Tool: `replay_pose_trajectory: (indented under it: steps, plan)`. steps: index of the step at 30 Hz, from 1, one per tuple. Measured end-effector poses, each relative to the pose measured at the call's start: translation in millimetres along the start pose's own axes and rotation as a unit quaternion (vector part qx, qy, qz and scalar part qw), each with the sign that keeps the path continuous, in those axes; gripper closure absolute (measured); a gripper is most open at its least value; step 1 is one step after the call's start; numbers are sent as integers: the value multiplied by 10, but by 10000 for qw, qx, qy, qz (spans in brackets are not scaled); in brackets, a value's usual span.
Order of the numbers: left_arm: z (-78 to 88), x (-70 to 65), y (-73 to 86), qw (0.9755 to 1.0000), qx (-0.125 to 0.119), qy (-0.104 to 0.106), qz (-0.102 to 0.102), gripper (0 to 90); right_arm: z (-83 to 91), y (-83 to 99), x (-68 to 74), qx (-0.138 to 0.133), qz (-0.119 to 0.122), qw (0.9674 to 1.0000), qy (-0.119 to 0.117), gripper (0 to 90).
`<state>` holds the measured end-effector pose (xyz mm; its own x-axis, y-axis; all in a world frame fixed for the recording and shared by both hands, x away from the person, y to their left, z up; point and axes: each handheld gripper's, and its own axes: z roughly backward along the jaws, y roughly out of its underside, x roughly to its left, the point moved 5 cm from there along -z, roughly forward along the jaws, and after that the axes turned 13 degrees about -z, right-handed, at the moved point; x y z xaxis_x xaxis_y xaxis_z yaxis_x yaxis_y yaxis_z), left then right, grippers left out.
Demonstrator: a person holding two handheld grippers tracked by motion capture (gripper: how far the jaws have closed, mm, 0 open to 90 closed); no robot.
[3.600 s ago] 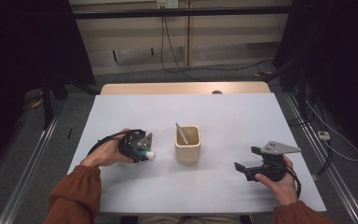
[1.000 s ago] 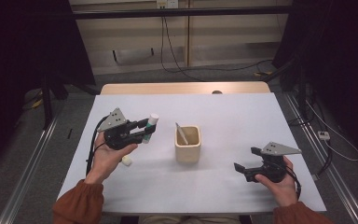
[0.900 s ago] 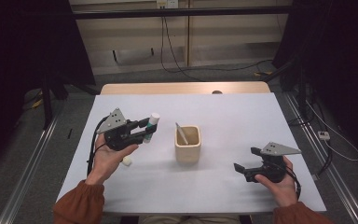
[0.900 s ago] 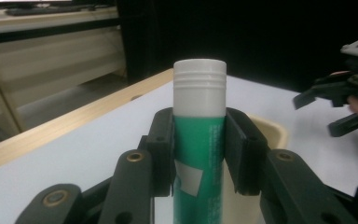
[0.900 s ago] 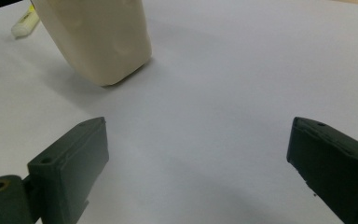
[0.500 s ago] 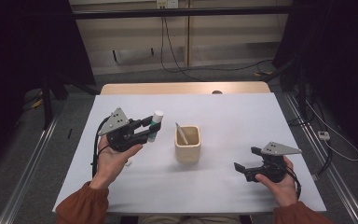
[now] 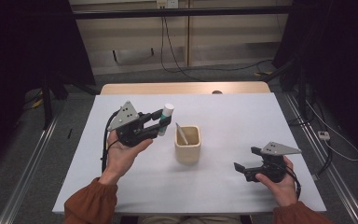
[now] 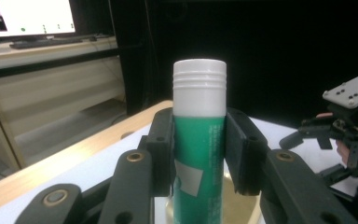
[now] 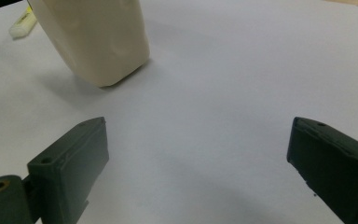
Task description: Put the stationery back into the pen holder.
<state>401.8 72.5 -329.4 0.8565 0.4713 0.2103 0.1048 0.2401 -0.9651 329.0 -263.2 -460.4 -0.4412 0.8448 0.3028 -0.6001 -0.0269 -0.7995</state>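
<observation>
Glue stick (image 8: 199,140): green body, white ribbed cap, stood upright, clamped between the two black jaws of the left gripper (image 8: 199,158). Pale cup rim (image 8: 242,210): directly behind the glue stick, low. Right gripper (image 8: 349,126): right of the glue stick, farther off. Monitor (image 8: 28,18): far upper left of the glue stick.

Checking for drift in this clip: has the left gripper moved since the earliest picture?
Yes. The left gripper, shut on the glue stick, has risen and moved away from the person, nearer the cup.

Bare table (image 7: 242,116) surrounds the cup (image 7: 188,143) (stick inside), the lone obstacle between both hands.
</observation>
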Motion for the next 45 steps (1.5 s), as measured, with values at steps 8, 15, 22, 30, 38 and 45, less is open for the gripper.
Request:
replay_pose_trajectory:
  steps: [8,15,22,30,38,45]
  plan:
    - [-150,-67,-101,9999,-129,98,29,659,2,1,2,3,-2,10000,-10,54]
    - [-316,-40,-78,9998,-88,125,112,659,2,-1,1,-10,-14,10000,-3,54]
    - [-428,-73,2,9998,-29,52,173,659,3,-1,-3,-11,-20,10000,7,54]
    - [-482,-151,87,10000,-27,32,88,659,3,3,-6,13,-12,10000,-5,52]
    - [-533,-200,185,9998,97,128,72,659,1,4,2,15,10,10000,1,52]
    - [-612,-263,299,9996,212,200,67,659,0,7,1,33,18,10000,-4,52]
